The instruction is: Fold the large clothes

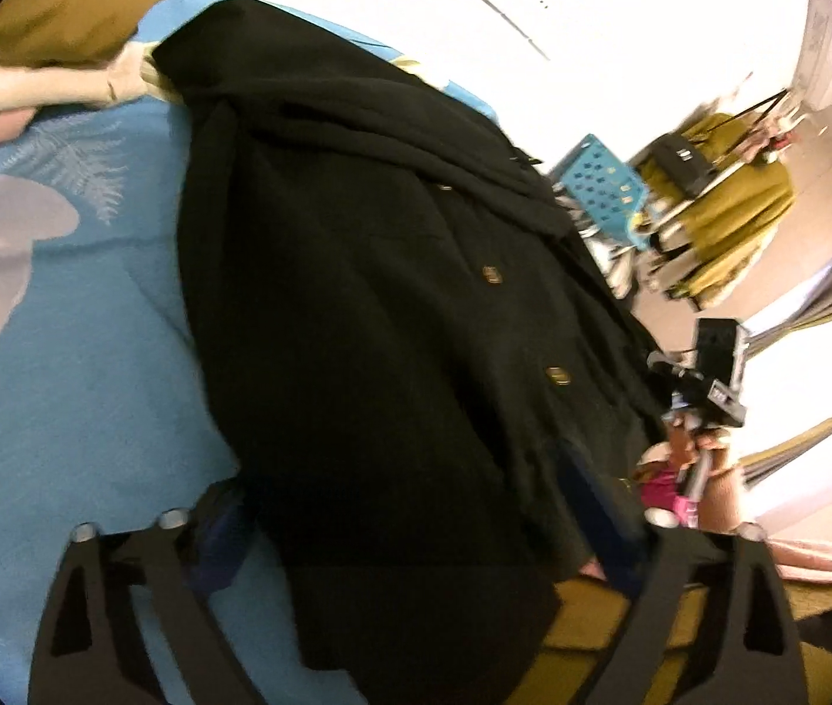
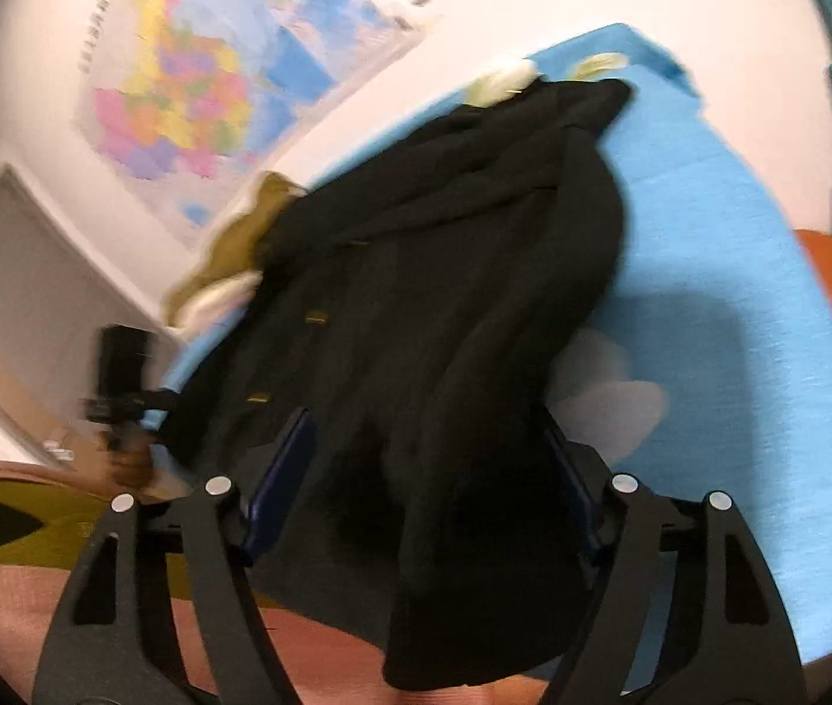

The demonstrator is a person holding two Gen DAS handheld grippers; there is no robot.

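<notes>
A black coat [image 1: 357,294] with gold buttons lies lengthwise on a blue bed sheet [image 1: 63,382]. In the left wrist view my left gripper [image 1: 427,517] stands wide open over the near hem. One finger rests on the sheet at the coat's left edge, and the other is partly hidden behind the cloth. The right gripper's body [image 1: 709,376] and the hand holding it show at the coat's right side. In the right wrist view the coat [image 2: 445,294] runs between the blue pads [image 2: 280,482] of my right gripper [image 2: 427,446], which is open around a thick fold.
A brown pillow [image 1: 63,6] and cream cloth [image 1: 34,94] lie at the bed's far end. A blue basket [image 1: 603,182], mustard clothes on a rack [image 1: 738,205] and curtains [image 1: 827,323] stand beyond the bed. A map [image 2: 198,88] hangs on the wall. Pink bedding [image 2: 4,599] lies close by.
</notes>
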